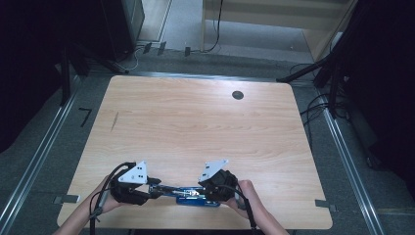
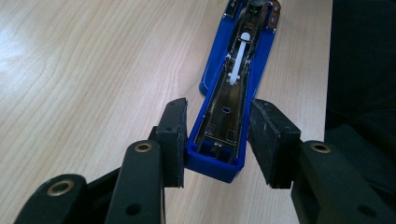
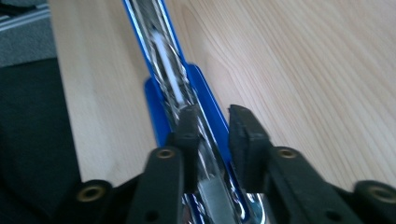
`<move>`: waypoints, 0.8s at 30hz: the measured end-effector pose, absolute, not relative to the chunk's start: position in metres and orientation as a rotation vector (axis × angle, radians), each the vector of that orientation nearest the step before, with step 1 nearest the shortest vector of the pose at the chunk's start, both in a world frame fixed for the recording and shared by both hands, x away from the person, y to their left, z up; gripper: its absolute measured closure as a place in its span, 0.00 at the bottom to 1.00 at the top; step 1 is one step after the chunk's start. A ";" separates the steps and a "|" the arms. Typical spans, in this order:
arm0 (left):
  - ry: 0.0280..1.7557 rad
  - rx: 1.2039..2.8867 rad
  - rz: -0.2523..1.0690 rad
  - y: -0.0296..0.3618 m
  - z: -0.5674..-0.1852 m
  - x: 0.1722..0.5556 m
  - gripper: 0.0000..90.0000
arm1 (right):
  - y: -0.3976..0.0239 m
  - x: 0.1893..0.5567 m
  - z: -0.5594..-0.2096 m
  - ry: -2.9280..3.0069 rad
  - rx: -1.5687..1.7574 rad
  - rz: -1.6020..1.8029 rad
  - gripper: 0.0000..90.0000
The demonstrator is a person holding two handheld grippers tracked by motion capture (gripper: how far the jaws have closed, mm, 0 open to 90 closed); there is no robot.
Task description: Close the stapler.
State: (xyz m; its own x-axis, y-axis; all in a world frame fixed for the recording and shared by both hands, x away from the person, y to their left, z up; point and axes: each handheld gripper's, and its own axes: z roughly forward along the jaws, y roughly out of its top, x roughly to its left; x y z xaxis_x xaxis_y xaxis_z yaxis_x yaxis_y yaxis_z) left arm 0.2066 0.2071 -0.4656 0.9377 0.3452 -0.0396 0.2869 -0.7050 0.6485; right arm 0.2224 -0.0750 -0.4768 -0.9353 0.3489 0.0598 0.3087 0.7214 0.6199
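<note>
The blue stapler [image 1: 188,195] lies opened out near the worktop's [image 1: 195,122] front edge, stretched between my two tongs. My left tongs [image 2: 217,140] clamp its blue end with both pads; my right tongs [image 3: 212,135], narrowly parted, straddle its shiny metal rail, though whether they press it I cannot tell. A white pusher shows in its chrome channel.

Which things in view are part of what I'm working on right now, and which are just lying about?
In the job:
- blue stapler, opened out flat near the table's front edge
- left hand-held gripper, pads against the stapler's blue end
- right hand-held gripper, jaws around its metal rail

Lying about:
- round dark hole in the table
- cables on the floor
</note>
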 end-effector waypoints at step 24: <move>0.430 2.400 0.122 0.203 -0.462 0.207 0.62 | -0.025 0.208 -0.486 2.868 0.399 1.022 1.00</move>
State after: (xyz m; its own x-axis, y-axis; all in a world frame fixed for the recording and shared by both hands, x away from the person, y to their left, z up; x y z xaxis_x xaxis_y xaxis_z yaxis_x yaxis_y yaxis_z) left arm 0.2070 0.2027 -0.4622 0.9408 0.3378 -0.0270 0.2735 -0.7098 0.6491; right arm 0.2082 -0.0255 -0.4861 -0.9637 0.2662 0.0203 0.2191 0.7449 0.6302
